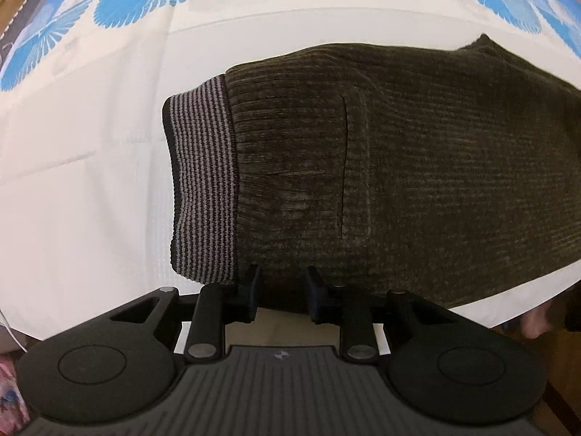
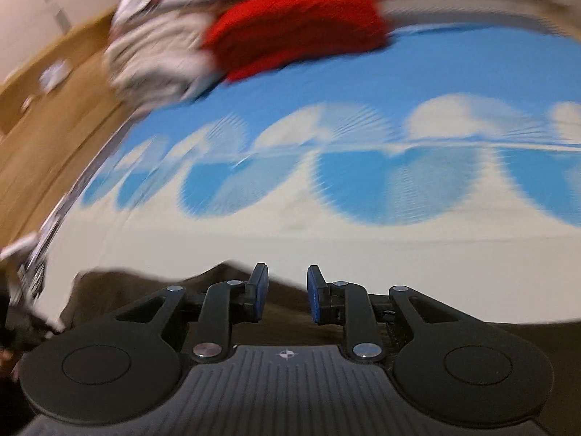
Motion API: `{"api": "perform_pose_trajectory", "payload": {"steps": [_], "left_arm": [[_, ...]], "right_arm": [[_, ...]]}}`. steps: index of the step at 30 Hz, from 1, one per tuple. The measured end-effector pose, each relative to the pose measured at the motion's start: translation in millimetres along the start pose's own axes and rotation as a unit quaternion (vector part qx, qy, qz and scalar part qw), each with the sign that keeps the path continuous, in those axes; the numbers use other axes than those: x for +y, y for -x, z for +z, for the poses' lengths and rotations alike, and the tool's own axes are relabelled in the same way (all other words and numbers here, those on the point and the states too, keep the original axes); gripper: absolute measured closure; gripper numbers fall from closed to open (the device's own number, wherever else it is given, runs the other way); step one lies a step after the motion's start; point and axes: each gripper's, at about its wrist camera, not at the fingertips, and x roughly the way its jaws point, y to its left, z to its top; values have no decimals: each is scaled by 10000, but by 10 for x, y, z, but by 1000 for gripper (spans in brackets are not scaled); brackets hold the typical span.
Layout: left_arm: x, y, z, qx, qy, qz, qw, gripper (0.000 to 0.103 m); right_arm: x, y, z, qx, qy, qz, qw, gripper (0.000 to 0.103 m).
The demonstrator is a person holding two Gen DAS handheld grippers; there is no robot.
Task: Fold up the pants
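Observation:
Dark olive ribbed pants [image 1: 399,167] lie folded on the white and blue bed sheet [image 1: 90,145], with the grey-and-black striped waistband [image 1: 203,181] at their left end. My left gripper [image 1: 281,283] is open at the near edge of the pants, just right of the waistband, holding nothing. In the blurred right wrist view, my right gripper [image 2: 287,287] is open and empty above a part of the dark pants [image 2: 152,287] at the bottom edge.
A red garment [image 2: 301,21] and a beige and white heap of clothes [image 2: 156,58] lie at the far end of the bed. A wooden bed frame [image 2: 47,116] runs along the left. Blue fan patterns [image 1: 138,0] cover the sheet.

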Motion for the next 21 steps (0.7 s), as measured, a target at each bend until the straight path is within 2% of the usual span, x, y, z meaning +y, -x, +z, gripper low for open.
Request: {"api": "perform_pose_trajectory", "payload": {"steps": [7,11,16,17,19,21], "left_arm": [[79,-18,-23,-46,-1,-141,9999,73],[124,-16,-51,-80,11,-240,9997,73],[165,-36,-32,-62,-9,-274,9996,72],[141,-21,-22,-55,-21,-264,9996,72],[143,-18,-8,-37,-34,-260,9996,72],[132,-3,5,-20,-21,-250,9997,72]], "right_arm": [[576,-945,124,800,186,501,9954,75],[639,-1332,115,1113,247,508,9922,61],[627,-1704,42,1530,273,485,9866,60],[629,-1754,48,1550,291,492,9863,64],[626,-1810,84,1557,324,619,9853,88],[661,-1730,214,1270,489,830,9872,91]]}}
